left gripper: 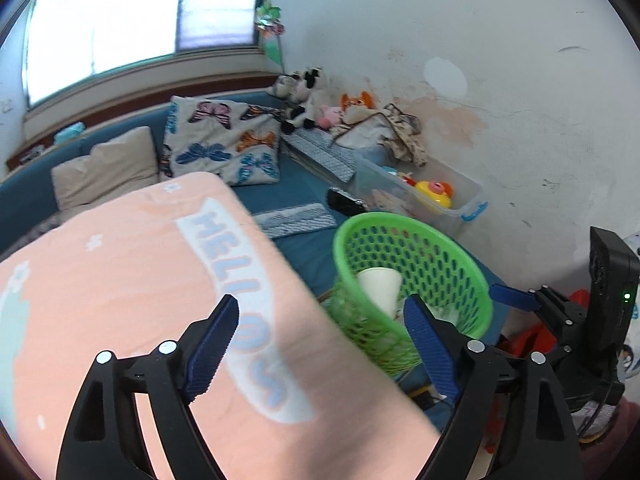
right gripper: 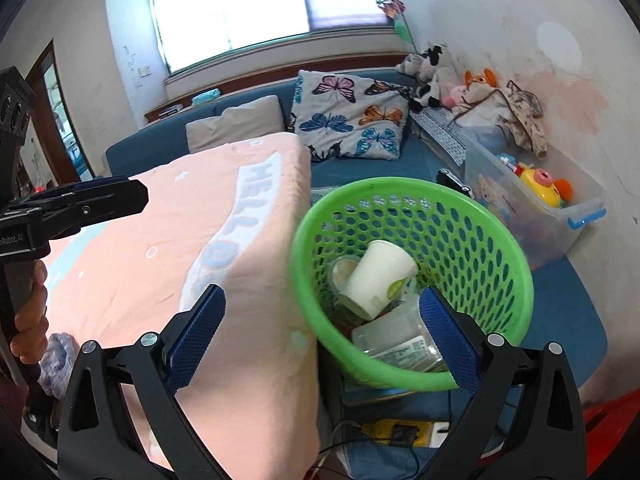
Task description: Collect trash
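A green mesh basket (right gripper: 496, 248) stands on the blue bed beside a folded pink "HELLO" blanket (right gripper: 160, 248). It holds a white paper cup (right gripper: 380, 276), a clear plastic container (right gripper: 396, 340) and other trash. My right gripper (right gripper: 320, 332) is open and empty, above the basket's near rim and the blanket's edge. My left gripper (left gripper: 320, 344) is open and empty over the blanket (left gripper: 120, 300), left of the basket (left gripper: 440, 256). The cup also shows in the left wrist view (left gripper: 380, 284).
A butterfly pillow (right gripper: 352, 116) and a beige pillow (right gripper: 236, 120) lie at the bed's head. A clear toy bin (right gripper: 552, 208) and plush toys (right gripper: 432, 72) line the right wall. A yellow device with cables (right gripper: 400, 432) lies below the basket.
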Motion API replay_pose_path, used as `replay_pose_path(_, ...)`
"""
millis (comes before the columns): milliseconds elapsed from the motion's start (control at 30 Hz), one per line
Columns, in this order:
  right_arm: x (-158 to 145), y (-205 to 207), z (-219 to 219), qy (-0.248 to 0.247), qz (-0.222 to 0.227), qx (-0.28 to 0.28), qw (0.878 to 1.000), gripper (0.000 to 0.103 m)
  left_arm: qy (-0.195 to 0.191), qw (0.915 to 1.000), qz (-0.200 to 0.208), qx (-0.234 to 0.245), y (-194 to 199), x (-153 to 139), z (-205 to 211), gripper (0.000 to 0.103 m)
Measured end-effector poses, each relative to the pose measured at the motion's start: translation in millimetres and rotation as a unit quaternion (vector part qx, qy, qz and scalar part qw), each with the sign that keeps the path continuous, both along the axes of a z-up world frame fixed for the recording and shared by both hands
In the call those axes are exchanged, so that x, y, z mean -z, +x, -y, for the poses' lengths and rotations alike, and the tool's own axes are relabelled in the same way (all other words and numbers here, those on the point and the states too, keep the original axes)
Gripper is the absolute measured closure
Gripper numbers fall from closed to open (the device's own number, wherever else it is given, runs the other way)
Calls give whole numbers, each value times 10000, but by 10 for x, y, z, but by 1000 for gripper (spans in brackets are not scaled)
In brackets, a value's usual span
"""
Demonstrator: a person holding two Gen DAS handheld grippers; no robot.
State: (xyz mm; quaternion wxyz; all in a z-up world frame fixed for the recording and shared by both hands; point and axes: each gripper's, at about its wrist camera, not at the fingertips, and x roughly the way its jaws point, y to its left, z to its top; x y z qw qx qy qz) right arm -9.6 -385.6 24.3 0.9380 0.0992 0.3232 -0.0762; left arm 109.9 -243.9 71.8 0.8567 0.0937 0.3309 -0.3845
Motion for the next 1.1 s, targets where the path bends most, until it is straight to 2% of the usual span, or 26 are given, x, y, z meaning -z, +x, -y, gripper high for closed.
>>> replay_pose_path(133, -19, 6, -173, 36, 67, -88, 9999, 6, 110, 9995, 158, -265, -39, -34, -223, 16)
replay_pose_path(267, -41, 21, -346, -37, 105, -153, 9998, 6, 56, 9982, 239, -545, -66, -81, -479, 12)
replay_pose_path(500, -76, 10, -613, -6, 210, -321, 9993, 5, 42, 9939, 163, -1087, -108, -36, -902, 11)
replay_pose_path(933, -48, 32, -1076, 10, 234, -430, 9988, 5, 254, 9814, 250, -1888, -321, 187, -1604, 7)
replay_pose_path(1100, -53, 63, -1244, -29, 264, -483, 9985, 5, 273, 9748, 135, -2209, -335, 291, -1883, 7)
